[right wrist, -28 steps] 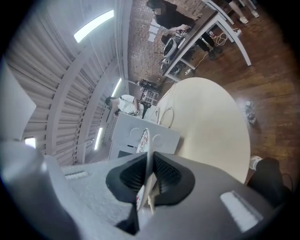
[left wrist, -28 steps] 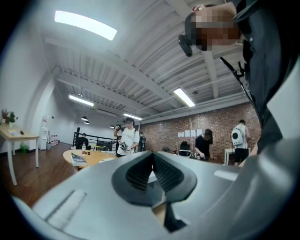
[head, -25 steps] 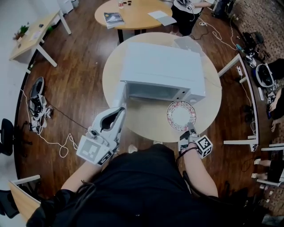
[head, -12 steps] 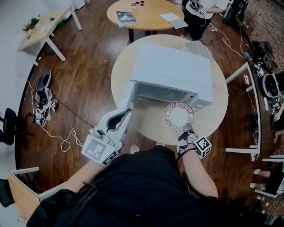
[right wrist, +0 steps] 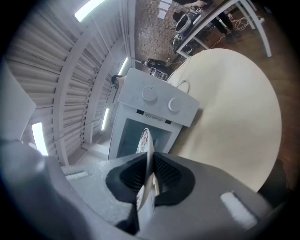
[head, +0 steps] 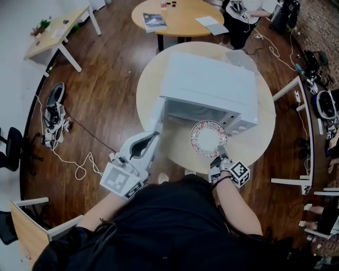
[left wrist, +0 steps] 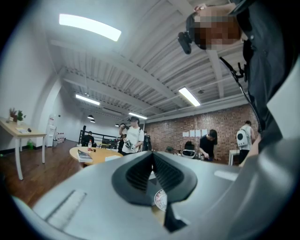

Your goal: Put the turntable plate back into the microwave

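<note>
A white microwave (head: 209, 87) stands on a round beige table (head: 249, 148), its door (head: 157, 114) swung open to the left. My right gripper (head: 217, 156) is shut on the near rim of the turntable plate (head: 208, 138), a round plate with a red patterned border. The plate hangs above the table just in front of the oven's open cavity. The right gripper view has the plate (right wrist: 145, 140) edge-on between the pads, with the cavity (right wrist: 129, 136) behind it. My left gripper (head: 153, 135) is shut and empty, its tips close to the door's outer edge.
Behind the microwave stands a second round table (head: 180, 16) with a book, and a person (head: 238, 13) is beside it. A wooden desk (head: 58, 32) is far left. Cables and shoes (head: 53, 114) lie on the floor. White-framed desks (head: 296, 90) stand at the right.
The right gripper has carried the plate leftward along the microwave's front, toward the open cavity. The left gripper has stayed by the door.
</note>
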A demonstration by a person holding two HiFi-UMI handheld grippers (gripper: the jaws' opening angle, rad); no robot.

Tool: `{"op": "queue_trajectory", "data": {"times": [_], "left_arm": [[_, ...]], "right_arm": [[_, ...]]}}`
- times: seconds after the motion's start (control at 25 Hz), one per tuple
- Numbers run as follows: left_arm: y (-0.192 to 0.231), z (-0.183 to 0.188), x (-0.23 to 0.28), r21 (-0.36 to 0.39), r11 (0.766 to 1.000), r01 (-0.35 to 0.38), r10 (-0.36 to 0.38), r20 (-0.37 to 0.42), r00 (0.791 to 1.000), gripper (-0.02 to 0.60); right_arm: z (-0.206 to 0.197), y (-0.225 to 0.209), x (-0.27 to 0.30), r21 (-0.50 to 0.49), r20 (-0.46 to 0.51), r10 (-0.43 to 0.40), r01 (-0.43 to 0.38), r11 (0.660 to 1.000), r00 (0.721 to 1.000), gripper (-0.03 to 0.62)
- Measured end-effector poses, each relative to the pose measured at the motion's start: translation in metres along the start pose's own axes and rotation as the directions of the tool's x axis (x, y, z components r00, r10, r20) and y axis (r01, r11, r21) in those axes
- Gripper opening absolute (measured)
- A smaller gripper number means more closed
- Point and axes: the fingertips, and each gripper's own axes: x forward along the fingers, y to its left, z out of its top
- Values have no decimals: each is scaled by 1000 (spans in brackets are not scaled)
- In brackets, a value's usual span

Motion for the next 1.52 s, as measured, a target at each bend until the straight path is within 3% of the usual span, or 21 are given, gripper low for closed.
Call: {"op": "queue_trajectory", "data": {"times": [0.16,0.36,0.64,1.0,1.52], "left_arm": [[0,-2,3,5,1000,-1,1,-16,1000,3],[10,-5,6,27,998,-60,61,-44,997,5],[14,-2,12,42,995,-89,91,-60,994,5],[24,12,3,76,993,-88,94,-81,992,3],[25,-6,24,85,994,-70,76,-74,994,3]], "right_arm": [[-13,2,7,-20,-47,7,-8,1000,999,20],[-29,15,22,-29,-136,35,-39,999,990,20],[-38,25,36,-21,-190,60,-66,998,980,20],[-55,33,47,-7,-189,78,-81,997,979,20],[-33,30,63,-21,-172,68,-73,997,983,20]]}}
